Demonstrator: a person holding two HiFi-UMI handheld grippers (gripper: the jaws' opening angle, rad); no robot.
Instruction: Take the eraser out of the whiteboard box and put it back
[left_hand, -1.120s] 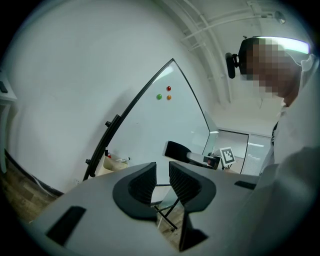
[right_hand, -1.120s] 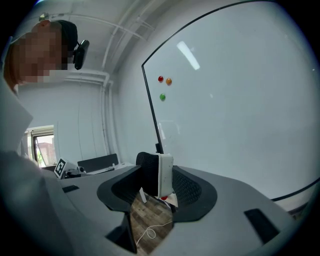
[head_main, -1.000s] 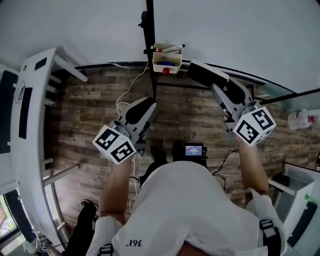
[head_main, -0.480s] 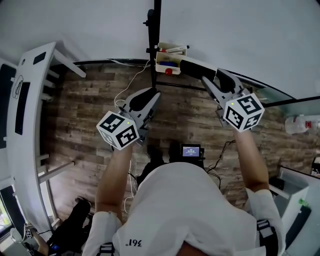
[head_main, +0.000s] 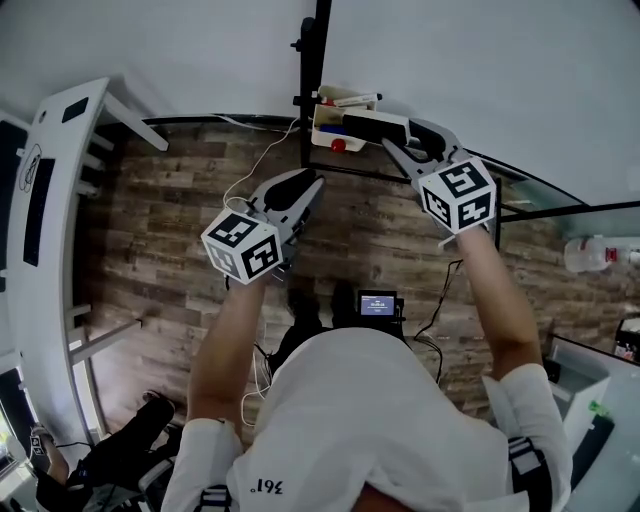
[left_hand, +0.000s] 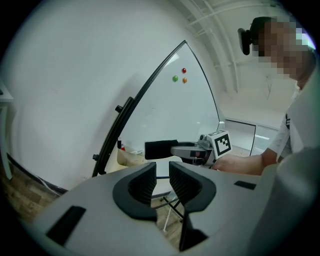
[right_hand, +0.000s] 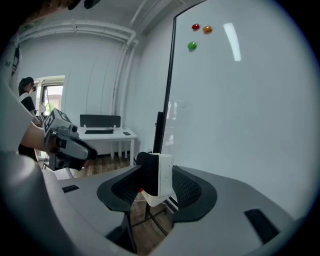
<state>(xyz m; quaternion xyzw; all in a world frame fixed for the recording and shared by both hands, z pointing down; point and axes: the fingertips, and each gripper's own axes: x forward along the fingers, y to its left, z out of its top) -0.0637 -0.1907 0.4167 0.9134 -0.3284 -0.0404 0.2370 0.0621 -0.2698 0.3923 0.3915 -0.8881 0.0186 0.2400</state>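
Note:
In the head view my right gripper (head_main: 388, 138) is shut on the eraser (head_main: 362, 125), a white block with black felt. It holds the eraser just above the cream whiteboard box (head_main: 322, 136) on the board's stand. The right gripper view has the eraser (right_hand: 159, 172) upright between the pads, with the box (right_hand: 150, 199) showing just beneath it. My left gripper (head_main: 308, 188) hangs lower and to the left, short of the box. Its jaws (left_hand: 161, 172) stand a narrow gap apart with nothing in them. That view also catches the eraser (left_hand: 161, 149) and box (left_hand: 131, 157).
The whiteboard (right_hand: 240, 100) carries three coloured magnets (right_hand: 195, 36) and stands on a black-legged stand (head_main: 318, 60). A white desk (head_main: 50, 200) runs along the left. On the wooden floor lie a small screen device (head_main: 377, 303) and cables. A plastic bottle (head_main: 590, 252) lies at the right.
Both grippers moved up the picture toward the board. The right one carried the eraser leftward until it hangs over the box, and its cube rolled. The left gripper followed a shorter way.

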